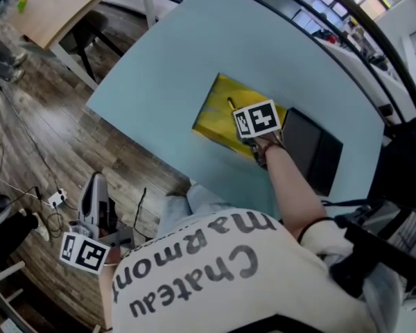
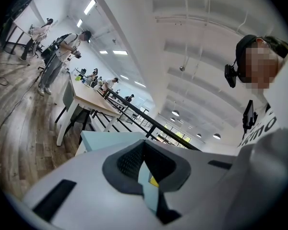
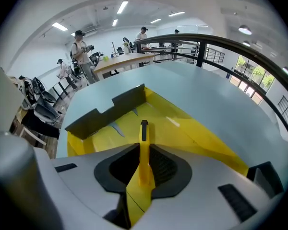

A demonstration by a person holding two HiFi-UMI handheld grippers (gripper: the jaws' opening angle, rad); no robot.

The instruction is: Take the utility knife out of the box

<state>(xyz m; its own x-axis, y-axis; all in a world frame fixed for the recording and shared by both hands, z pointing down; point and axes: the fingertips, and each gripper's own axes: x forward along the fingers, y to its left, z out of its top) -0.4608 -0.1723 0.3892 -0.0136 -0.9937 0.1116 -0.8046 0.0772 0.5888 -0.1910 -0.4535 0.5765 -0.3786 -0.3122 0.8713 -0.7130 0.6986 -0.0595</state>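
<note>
The step in hand is the lift-out. The right gripper [image 3: 144, 153] has its jaws clamped on the yellow utility knife [image 3: 143, 134], which sticks forward from between the pads, its black tip pointing up the middle of the right gripper view. The knife sits over the open yellow box [image 3: 204, 142], so it looks gripped but not yet clear of the walls. How high it sits above the box floor cannot be told. In the head view the box lies at the centre of the light blue table [image 1: 159, 68], with a black flat panel [image 1: 312, 151] just beside it on the right. The left gripper [image 2: 144, 150] hangs at the lower left of that view, off the table and over the wooden floor. Its jaws are together on nothing. The next move probably calls for raising the knife straight up past the rim and carrying it to bare table without loosening the grip.
</note>
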